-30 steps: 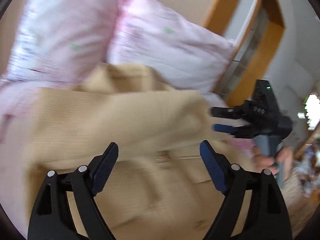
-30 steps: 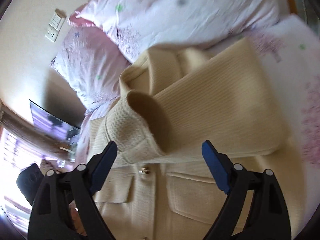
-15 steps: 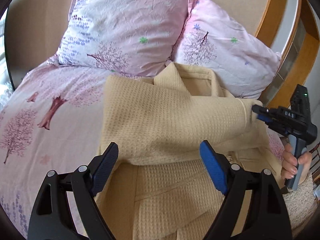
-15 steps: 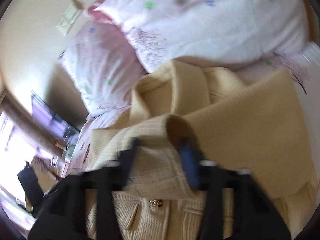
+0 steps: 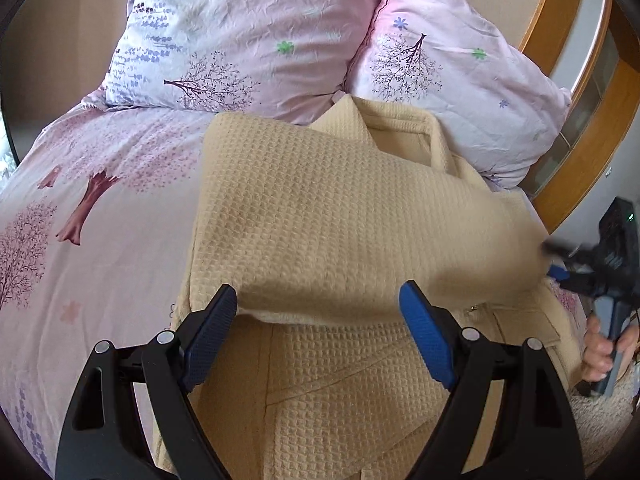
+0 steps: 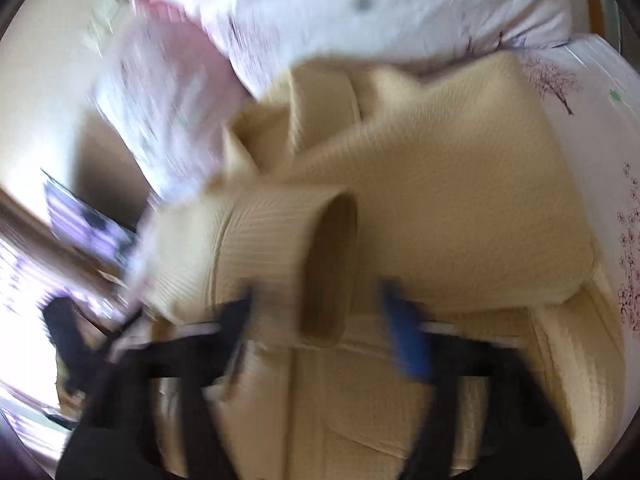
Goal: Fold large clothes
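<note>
A cream waffle-knit jacket (image 5: 340, 232) lies on the bed with one sleeve folded across its chest. My left gripper (image 5: 318, 334) is open and empty, just short of the folded sleeve's lower edge. In the blurred right wrist view the jacket (image 6: 460, 216) fills the middle, and the sleeve's open cuff (image 6: 328, 268) lies between the jaws of my right gripper (image 6: 320, 320), which stand apart. The right gripper also shows at the far right of the left wrist view (image 5: 560, 264), at the sleeve's end.
Two pink tree-print pillows (image 5: 256, 36) (image 5: 452, 92) lean at the bed's head, right behind the jacket's collar. The pink sheet (image 5: 92, 216) spreads to the left. A wooden frame (image 5: 592, 136) stands at the right. A wall and a dark screen (image 6: 80, 220) lie to the left in the right wrist view.
The left gripper has drawn back and steadied on the jacket. The right gripper has moved in on the sleeve cuff, with its jaws narrower than a second ago.
</note>
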`<move>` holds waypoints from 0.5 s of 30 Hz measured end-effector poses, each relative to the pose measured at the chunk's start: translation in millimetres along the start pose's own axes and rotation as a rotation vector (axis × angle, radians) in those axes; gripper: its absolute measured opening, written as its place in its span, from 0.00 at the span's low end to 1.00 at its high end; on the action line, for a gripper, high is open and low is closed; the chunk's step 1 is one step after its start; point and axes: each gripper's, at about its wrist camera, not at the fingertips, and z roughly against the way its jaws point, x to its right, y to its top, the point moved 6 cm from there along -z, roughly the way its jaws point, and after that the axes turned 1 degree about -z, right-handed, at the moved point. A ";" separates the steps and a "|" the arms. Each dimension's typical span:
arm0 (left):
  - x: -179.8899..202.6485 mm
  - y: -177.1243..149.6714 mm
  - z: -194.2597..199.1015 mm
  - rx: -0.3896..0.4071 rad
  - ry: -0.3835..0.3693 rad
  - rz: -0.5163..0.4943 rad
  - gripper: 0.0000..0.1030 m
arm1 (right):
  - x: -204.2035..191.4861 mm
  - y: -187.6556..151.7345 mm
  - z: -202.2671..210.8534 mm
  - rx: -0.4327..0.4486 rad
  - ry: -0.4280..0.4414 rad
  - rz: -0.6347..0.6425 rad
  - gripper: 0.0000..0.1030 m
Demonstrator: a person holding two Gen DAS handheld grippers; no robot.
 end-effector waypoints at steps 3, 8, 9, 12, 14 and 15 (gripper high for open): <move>-0.9 -0.2 -0.1 -0.004 -0.004 0.010 0.82 | 3.2 6.7 -18.3 -0.060 0.019 -0.057 0.83; -1.1 -2.1 3.8 -0.004 -0.009 0.021 0.82 | 2.0 -1.2 -52.3 -0.140 0.024 -0.068 0.50; -1.6 -2.5 5.5 -0.002 -0.006 0.020 0.82 | 1.4 -5.1 -56.5 -0.150 -0.001 -0.052 0.39; -4.3 -1.6 10.2 0.011 0.002 0.020 0.82 | -15.7 -5.8 -52.9 -0.085 -0.036 0.046 0.10; -6.5 -0.2 13.8 0.026 0.002 0.026 0.82 | -33.9 3.4 -34.2 0.035 -0.052 0.145 0.10; -8.0 0.6 16.4 0.035 -0.001 0.033 0.82 | -40.4 8.3 -29.1 0.073 -0.065 0.174 0.10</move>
